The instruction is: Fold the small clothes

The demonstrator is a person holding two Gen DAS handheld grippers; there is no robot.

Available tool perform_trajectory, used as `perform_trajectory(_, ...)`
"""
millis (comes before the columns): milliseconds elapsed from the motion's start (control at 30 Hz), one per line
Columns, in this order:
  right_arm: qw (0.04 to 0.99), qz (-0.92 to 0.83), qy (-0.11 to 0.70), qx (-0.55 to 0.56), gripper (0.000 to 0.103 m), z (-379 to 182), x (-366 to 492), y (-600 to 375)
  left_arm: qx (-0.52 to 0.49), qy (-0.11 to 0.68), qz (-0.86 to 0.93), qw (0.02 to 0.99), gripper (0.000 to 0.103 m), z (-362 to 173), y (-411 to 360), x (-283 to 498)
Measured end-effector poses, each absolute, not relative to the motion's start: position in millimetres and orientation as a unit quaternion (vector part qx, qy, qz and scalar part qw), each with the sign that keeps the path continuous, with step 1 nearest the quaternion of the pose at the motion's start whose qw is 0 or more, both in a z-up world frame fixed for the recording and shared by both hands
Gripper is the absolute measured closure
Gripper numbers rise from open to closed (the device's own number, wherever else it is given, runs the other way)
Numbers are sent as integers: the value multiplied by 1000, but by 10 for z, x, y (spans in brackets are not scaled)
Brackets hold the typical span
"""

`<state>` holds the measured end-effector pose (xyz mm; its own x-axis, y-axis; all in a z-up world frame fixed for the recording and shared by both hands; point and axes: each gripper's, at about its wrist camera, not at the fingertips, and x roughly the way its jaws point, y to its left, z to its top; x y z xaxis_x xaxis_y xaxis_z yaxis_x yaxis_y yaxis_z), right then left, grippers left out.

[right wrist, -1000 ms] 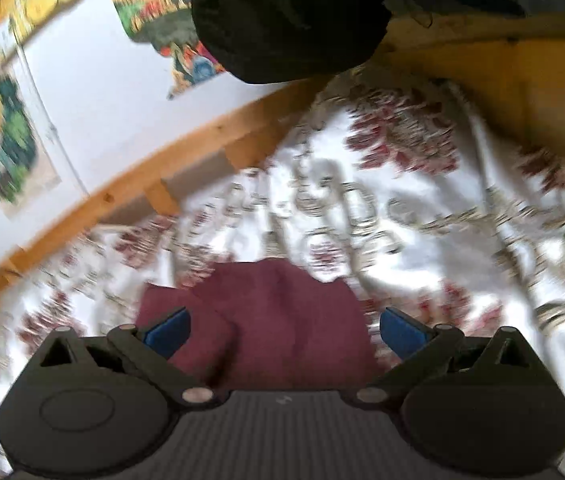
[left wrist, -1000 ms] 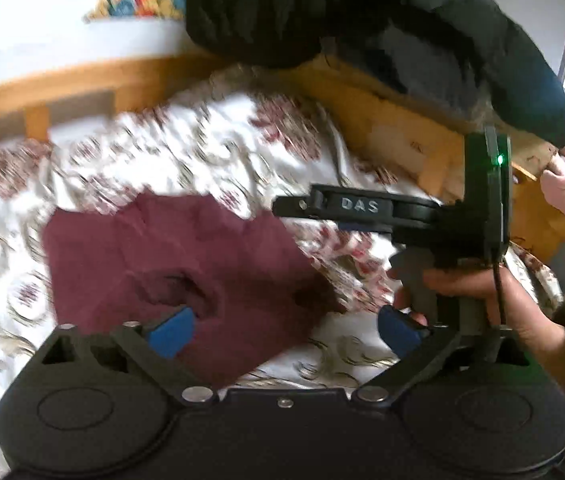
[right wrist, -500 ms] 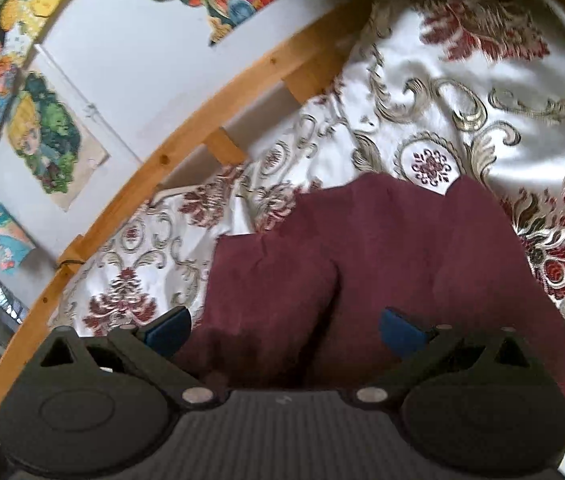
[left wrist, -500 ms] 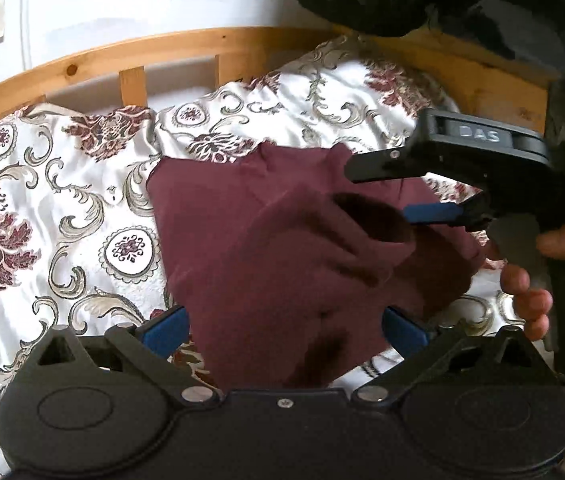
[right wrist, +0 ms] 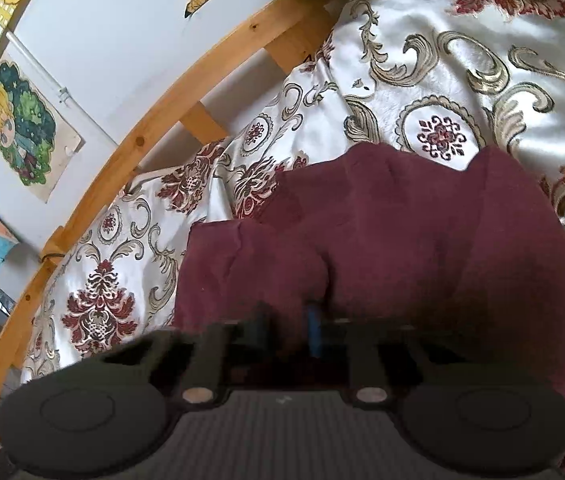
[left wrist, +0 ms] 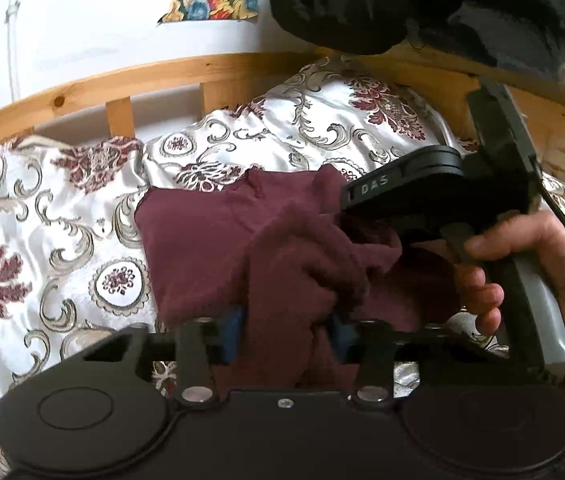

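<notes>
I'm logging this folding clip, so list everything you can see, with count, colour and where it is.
maroon garment: one, dark red, bunched on the bedspread, pinched by both grippers
bedspread: one, white with red and gold floral, covering the bed
bed rail: one, light wood, behind the bedspread
posters: several, multicoloured, on the white wall
dark clothing: one bundle, black, over the rail at top
left gripper: one, black with blue pads, shut on cloth
right gripper: one, black, shut on cloth
hand: one, holding the right gripper's handle

A wooden bed rail (right wrist: 186, 100) borders the floral bedspread (right wrist: 462, 60) beneath a white, poster-hung wall (left wrist: 94, 28).
</notes>
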<state>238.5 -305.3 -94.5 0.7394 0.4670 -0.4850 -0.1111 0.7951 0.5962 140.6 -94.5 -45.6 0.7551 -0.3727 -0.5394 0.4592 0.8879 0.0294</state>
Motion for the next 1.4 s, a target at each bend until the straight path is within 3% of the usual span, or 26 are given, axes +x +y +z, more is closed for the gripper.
perform_trajectory(100, 910, 168, 292, 242, 95, -824, 2350, -3013, 83, 256, -233, 935, 76, -423, -981, 1361)
perform_trajectory(400, 947, 163, 213, 176, 95, -361, 2163, -3144, 125, 231, -259, 930, 79, -297, -1434, 1261)
perform_trajectory(767, 955, 97, 213, 183, 95, -280, 2125, -3594, 107, 236, -305, 916, 80, -327, -2018, 1374)
perform_trajectory(1033, 954, 60, 238, 170, 95, -376, 2134, -3678, 60, 248, -331, 909, 76, -516, -1897, 1442)
perform_trajectory(1167, 957, 35, 243, 156, 95, -398, 2075, -3708, 34, 248, -349, 903, 63, -510, -1822, 1459)
perform_trajectory(1233, 955, 24, 251, 157, 95, -435, 2062, -3741, 11, 252, -361, 898, 51, -500, -1772, 1461)
perform_trajectory(1300, 953, 16, 262, 153, 95, -479, 2068, -3757, -24, 254, -377, 890, 29, -456, -1704, 1468)
perform_trajectory(1400, 950, 4, 275, 148, 93, -537, 2074, -3758, -68, 240, -383, 889, 18, -360, -1565, 1437)
